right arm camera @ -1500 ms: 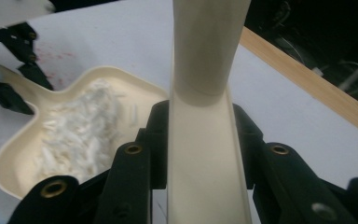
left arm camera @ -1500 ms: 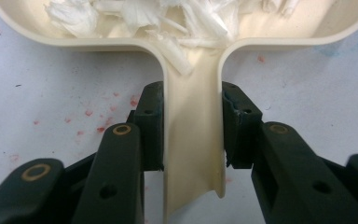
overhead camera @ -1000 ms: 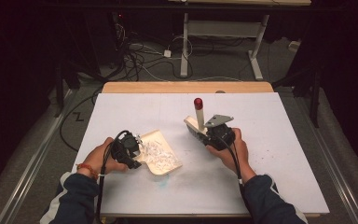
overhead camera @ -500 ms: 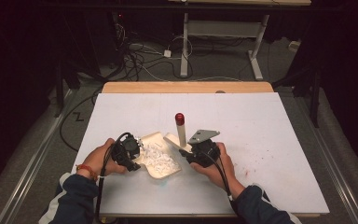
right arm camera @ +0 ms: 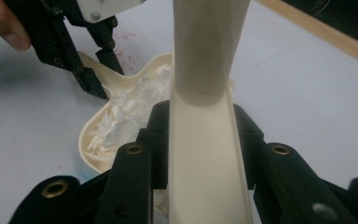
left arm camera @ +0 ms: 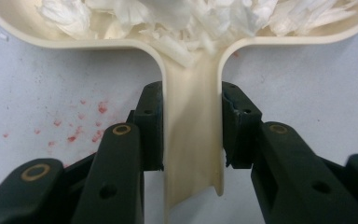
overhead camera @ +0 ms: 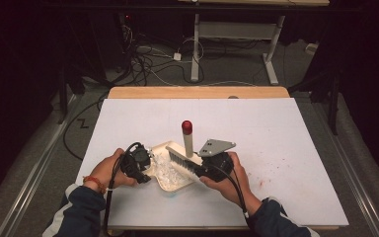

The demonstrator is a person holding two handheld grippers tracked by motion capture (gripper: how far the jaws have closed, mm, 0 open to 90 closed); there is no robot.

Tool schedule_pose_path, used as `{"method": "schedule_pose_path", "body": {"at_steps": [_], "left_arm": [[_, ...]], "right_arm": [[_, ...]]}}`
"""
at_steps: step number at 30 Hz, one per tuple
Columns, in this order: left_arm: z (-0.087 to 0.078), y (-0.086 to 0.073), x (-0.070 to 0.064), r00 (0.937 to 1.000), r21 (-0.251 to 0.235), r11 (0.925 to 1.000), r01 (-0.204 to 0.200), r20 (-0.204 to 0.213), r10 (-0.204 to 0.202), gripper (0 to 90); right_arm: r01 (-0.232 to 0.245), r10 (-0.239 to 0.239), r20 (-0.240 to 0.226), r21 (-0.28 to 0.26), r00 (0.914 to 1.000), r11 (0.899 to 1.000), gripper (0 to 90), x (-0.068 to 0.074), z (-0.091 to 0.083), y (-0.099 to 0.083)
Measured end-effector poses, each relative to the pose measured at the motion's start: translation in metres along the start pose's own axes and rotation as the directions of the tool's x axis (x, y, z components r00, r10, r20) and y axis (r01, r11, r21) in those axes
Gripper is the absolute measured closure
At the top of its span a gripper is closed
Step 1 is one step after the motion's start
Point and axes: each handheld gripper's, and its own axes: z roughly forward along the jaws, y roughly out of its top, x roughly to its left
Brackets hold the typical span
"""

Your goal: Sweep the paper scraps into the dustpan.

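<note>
Left tool (left arm camera: 192, 126) is clamping the dustpan (overhead camera: 177, 183) handle on the worktop (overhead camera: 286, 143), right tool (right arm camera: 200, 140) is gripping the brush (overhead camera: 183, 160) over it. Stiff light plastic; those paper shreds (overhead camera: 165, 170) look ready to spill, so keeping it level.

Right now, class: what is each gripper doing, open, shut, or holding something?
Left gripper: shut on the dustpan handle.
Right gripper: shut on the brush handle.
</note>
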Motion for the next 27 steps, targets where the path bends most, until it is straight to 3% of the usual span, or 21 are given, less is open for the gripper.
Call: {"method": "schedule_pose_path", "body": {"at_steps": [1, 6, 12, 16, 22, 27], "left_arm": [[0.000, 0.000, 0.001, 0.9999, 0.014, 0.9998, -0.014, -0.001, 0.014, 62.9], [0.000, -0.002, 0.000, 1.0000, 0.006, 1.0000, 0.001, 0.001, -0.001, 63.0], [0.001, -0.002, -0.001, 1.0000, 0.011, 0.9999, 0.000, 0.002, 0.000, 62.9], [0.001, -0.004, 0.000, 0.9999, 0.001, 0.9999, 0.013, 0.008, -0.013, 63.0], [0.000, -0.007, 0.001, 0.9995, -0.009, 0.9994, 0.033, 0.002, -0.033, 63.0], [0.000, -0.008, 0.003, 0.9983, -0.025, 0.9980, 0.058, -0.008, -0.058, 62.9]], "right_arm": [[-0.002, 0.002, -0.001, -0.005, 1.0000, 1.000, 68.1, -0.003, -0.004, 0.001], [-0.012, 0.012, 0.027, 0.003, 0.9996, 1.000, 68.1, -0.015, -0.018, -0.002], [-0.038, 0.035, 0.051, 0.062, 0.9981, 0.997, 68.2, -0.026, -0.018, -0.020], [-0.020, 0.014, 0.070, 0.096, 0.9975, 0.995, 68.1, -0.028, -0.017, -0.027], [-0.037, 0.030, 0.086, 0.091, 0.9959, 0.995, 68.2, -0.036, -0.027, -0.031], [-0.046, 0.040, 0.074, 0.094, 0.9965, 0.994, 68.2, -0.042, -0.033, -0.035]]}}
